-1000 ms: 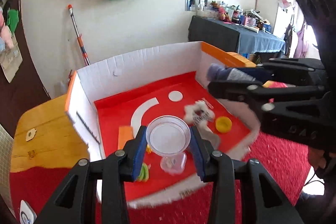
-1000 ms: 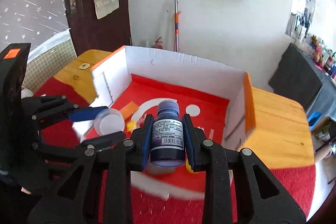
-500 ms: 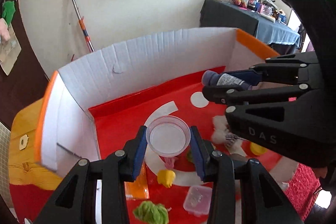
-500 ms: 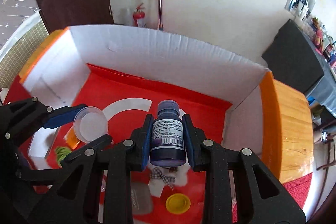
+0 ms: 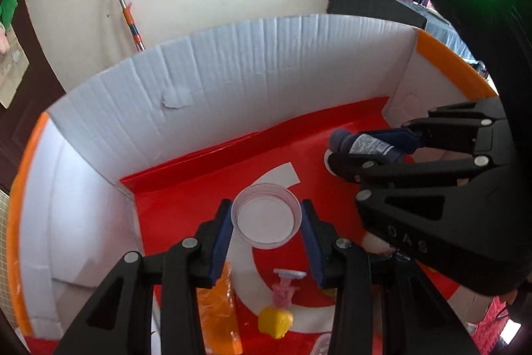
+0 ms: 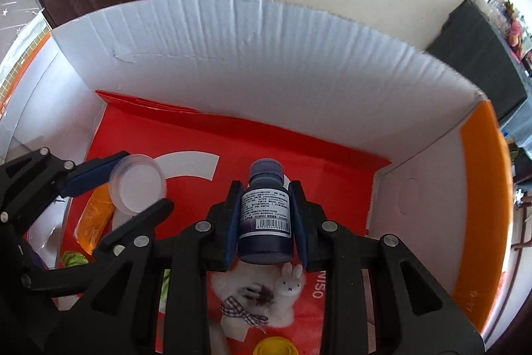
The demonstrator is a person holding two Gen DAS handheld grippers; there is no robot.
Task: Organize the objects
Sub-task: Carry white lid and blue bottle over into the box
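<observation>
I see a large cardboard box (image 6: 266,55) with white walls, orange rims and a red floor. Over that floor, my right gripper (image 6: 265,215) has its jaws clamped on an upright dark blue bottle (image 6: 265,222). To its left, my left gripper (image 5: 266,235) pinches a small clear round cup (image 5: 266,215). Beneath lie a white plush bunny (image 6: 289,285) and an orange packet (image 5: 216,308).

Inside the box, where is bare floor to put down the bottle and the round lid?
Free: the red floor along the back wall, from the left corner to the right corner, ahead of the bottle and lid. Crowded: the near part, with the orange packet, yellow toy and plush rabbit.
</observation>
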